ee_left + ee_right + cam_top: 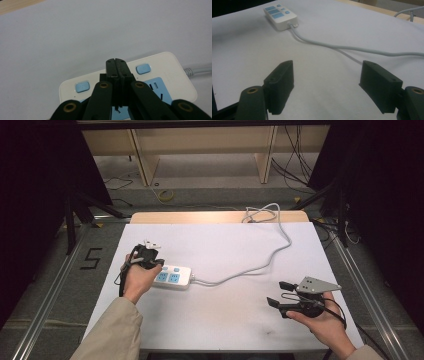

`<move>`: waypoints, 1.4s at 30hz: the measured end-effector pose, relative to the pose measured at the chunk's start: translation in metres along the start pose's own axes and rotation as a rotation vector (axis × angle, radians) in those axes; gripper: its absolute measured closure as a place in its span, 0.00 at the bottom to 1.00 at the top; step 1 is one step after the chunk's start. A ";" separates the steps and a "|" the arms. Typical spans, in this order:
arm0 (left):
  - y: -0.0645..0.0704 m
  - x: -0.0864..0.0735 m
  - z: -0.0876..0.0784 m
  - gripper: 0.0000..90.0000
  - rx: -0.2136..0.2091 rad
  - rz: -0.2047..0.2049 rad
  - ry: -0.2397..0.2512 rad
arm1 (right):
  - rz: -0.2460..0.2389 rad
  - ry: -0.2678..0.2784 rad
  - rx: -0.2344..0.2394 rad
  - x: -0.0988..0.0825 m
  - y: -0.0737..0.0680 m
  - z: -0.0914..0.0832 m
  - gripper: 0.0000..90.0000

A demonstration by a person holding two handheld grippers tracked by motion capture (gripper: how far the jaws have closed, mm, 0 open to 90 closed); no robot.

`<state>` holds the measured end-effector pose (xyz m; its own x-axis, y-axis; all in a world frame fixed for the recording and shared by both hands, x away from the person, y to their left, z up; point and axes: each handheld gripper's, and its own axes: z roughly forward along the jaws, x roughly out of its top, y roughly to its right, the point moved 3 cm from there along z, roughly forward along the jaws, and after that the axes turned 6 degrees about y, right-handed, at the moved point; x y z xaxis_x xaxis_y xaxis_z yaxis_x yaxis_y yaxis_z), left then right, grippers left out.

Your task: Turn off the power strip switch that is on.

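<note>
My left tongs (pixel 150 261) hang right over the near-left end of the white power strip (pixel 176 276), which lies flat on the left half of the white table (pixel 235 325). Along the left tongs' own view, my left tongs (pixel 116 65) have both jaws pressed together with nothing between them, their tips above the strip's (pixel 172 77) top face, between its two small blue buttons (pixel 143 68); whether they touch the plastic I cannot tell. The blue socket panels (pixel 168 278) show just beside my left hand (pixel 137 279) from above.

The strip's grey cord (pixel 260 265) leaves its right end, sweeps across the middle of the table, and climbs to a loose coil at the far wooden edge (pixel 220 216).

My right tongs (pixel 276 293) are well apart from the strip, over the near-right part of the table, held in my right hand (pixel 322 322) and pointing left toward it. Their jaws stand wide apart and hold nothing. Seen along my right tongs (pixel 327 86), bare table lies between the jaws, the cord (pixel 352 48) runs across beyond them, and the power strip (pixel 280 15) sits far off at the upper left.
</note>
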<state>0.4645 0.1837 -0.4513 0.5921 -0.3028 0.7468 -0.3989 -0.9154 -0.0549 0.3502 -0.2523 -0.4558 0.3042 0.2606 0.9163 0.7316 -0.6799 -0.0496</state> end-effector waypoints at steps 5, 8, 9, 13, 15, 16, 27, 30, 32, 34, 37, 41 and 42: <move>-0.001 0.000 0.002 1.00 0.001 0.006 -0.012 | -0.004 -0.001 0.001 0.000 0.000 0.000 0.31; -0.001 0.000 0.004 1.00 0.002 0.007 -0.016 | -0.004 -0.004 0.000 0.000 0.000 0.000 0.31; -0.001 0.000 0.004 1.00 0.001 0.011 -0.019 | -0.002 -0.003 0.000 0.000 0.000 0.000 0.31; -0.001 0.000 0.005 1.00 0.001 0.016 -0.026 | -0.003 -0.003 0.001 0.000 0.000 0.000 0.31; -0.001 0.000 0.006 1.00 0.000 0.019 -0.029 | -0.003 -0.005 0.001 0.000 0.000 0.000 0.31; -0.001 0.001 0.007 1.00 0.002 0.020 -0.030 | -0.003 -0.006 0.002 0.000 0.000 0.000 0.31; 0.001 0.001 0.014 1.00 -0.001 0.036 -0.054 | -0.002 -0.009 0.003 -0.001 0.000 0.001 0.31; 0.002 0.000 0.015 1.00 0.001 0.042 -0.059 | -0.003 -0.009 0.003 0.000 0.000 0.001 0.31; 0.002 0.000 0.016 1.00 -0.001 0.048 -0.067 | -0.002 -0.010 0.004 -0.001 0.000 0.001 0.31; 0.002 0.000 0.017 1.00 -0.001 0.048 -0.069 | -0.003 -0.009 0.004 0.000 0.000 0.001 0.31; 0.001 0.000 0.018 1.00 -0.001 0.050 -0.076 | -0.003 -0.008 0.003 0.000 0.000 0.001 0.31; 0.000 0.001 0.019 1.00 -0.002 0.058 -0.086 | -0.002 -0.009 0.003 0.000 0.000 0.002 0.31; 0.001 0.002 0.019 1.00 -0.001 0.060 -0.086 | -0.003 -0.009 0.003 0.000 0.000 0.002 0.31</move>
<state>0.4788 0.1775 -0.4626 0.6253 -0.3789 0.6822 -0.4358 -0.8947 -0.0974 0.3513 -0.2514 -0.4567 0.3073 0.2687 0.9129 0.7342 -0.6772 -0.0478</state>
